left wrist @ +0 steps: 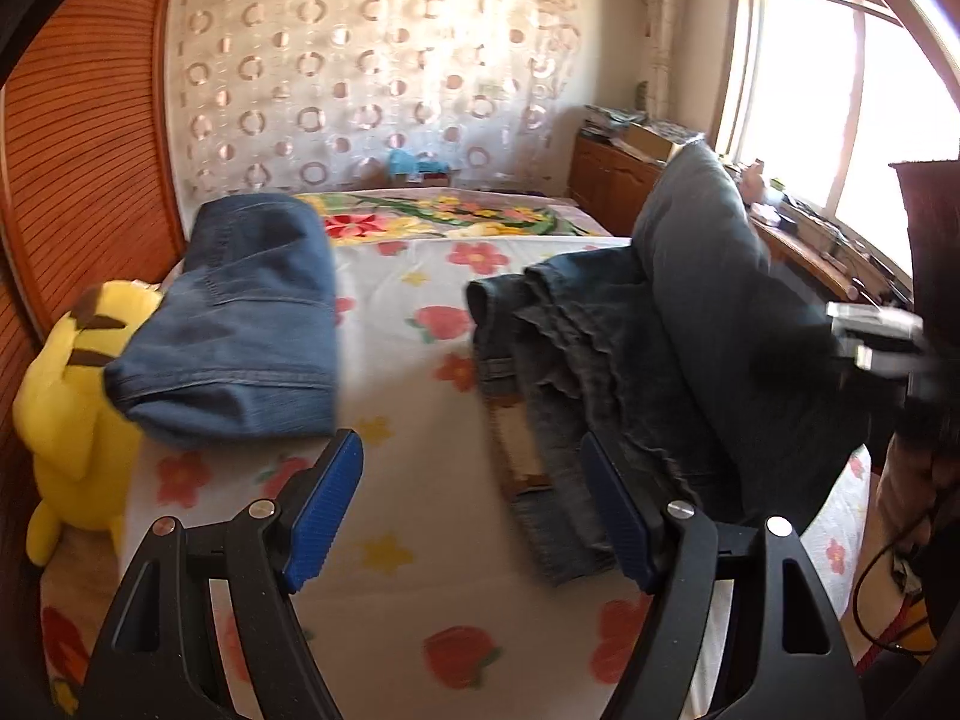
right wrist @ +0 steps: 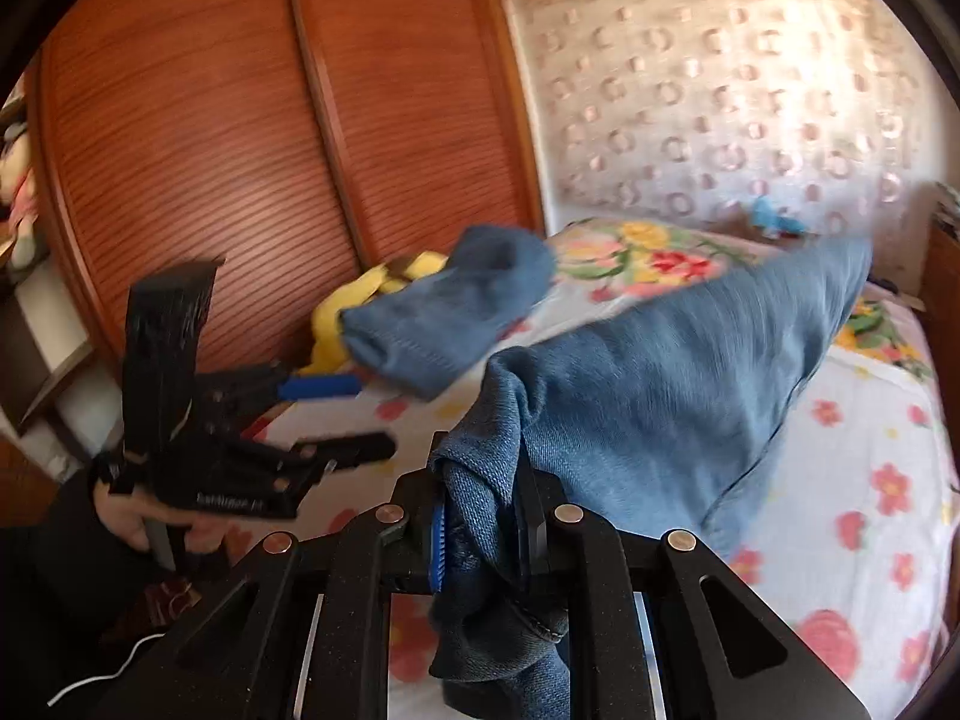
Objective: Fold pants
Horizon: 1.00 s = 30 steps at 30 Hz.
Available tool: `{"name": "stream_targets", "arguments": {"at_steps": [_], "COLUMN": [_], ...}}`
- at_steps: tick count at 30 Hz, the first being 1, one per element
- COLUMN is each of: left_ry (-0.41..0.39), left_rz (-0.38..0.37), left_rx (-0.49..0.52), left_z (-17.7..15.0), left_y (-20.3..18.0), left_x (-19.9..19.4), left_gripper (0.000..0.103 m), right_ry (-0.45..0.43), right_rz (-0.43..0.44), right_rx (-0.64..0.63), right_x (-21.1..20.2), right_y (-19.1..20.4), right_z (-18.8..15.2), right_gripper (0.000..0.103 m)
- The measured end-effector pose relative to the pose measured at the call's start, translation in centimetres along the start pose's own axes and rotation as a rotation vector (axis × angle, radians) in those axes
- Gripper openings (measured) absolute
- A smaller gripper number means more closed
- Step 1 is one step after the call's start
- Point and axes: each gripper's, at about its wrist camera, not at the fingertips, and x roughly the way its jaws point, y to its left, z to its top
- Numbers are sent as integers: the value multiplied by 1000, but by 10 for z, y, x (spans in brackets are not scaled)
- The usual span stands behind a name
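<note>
A pair of dark blue jeans (left wrist: 690, 324) lies partly on the floral bed sheet (left wrist: 420, 360), one end lifted at the right. My right gripper (right wrist: 480, 531) is shut on a bunched edge of these jeans (right wrist: 672, 384) and holds them above the bed. My left gripper (left wrist: 474, 510) is open and empty, low over the sheet just left of the jeans. It also shows in the right wrist view (right wrist: 354, 414), open. A folded pair of lighter blue jeans (left wrist: 240, 324) rests at the bed's left side, also in the right wrist view (right wrist: 456, 312).
A yellow plush toy (left wrist: 72, 384) sits at the bed's left edge against the wooden wardrobe doors (right wrist: 210, 150). A wooden dresser (left wrist: 618, 180) with clutter stands under the window (left wrist: 840, 108) at the right. A curtain (left wrist: 372, 72) hangs behind the bed.
</note>
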Motion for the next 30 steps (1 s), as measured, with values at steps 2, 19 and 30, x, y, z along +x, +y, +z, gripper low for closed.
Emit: {"name": "stream_targets", "arguments": {"at_steps": [2, 19, 30], "left_ry": [2, -6, 56], "left_rz": [12, 17, -100], "left_rx": [-16, -51, -35], "left_z": [-1, -3, -4], "left_y": [7, 22, -15], "left_x": [0, -3, 26], "left_gripper": [76, 76, 76], "right_ry": [39, 132, 49], "right_rz": [34, 18, -263], "right_rx": [-8, -17, 17], "right_x": [14, 25, 1], "right_y": [5, 7, -54], "right_z": [-2, -14, 9], "right_gripper": [17, 57, 72]}}
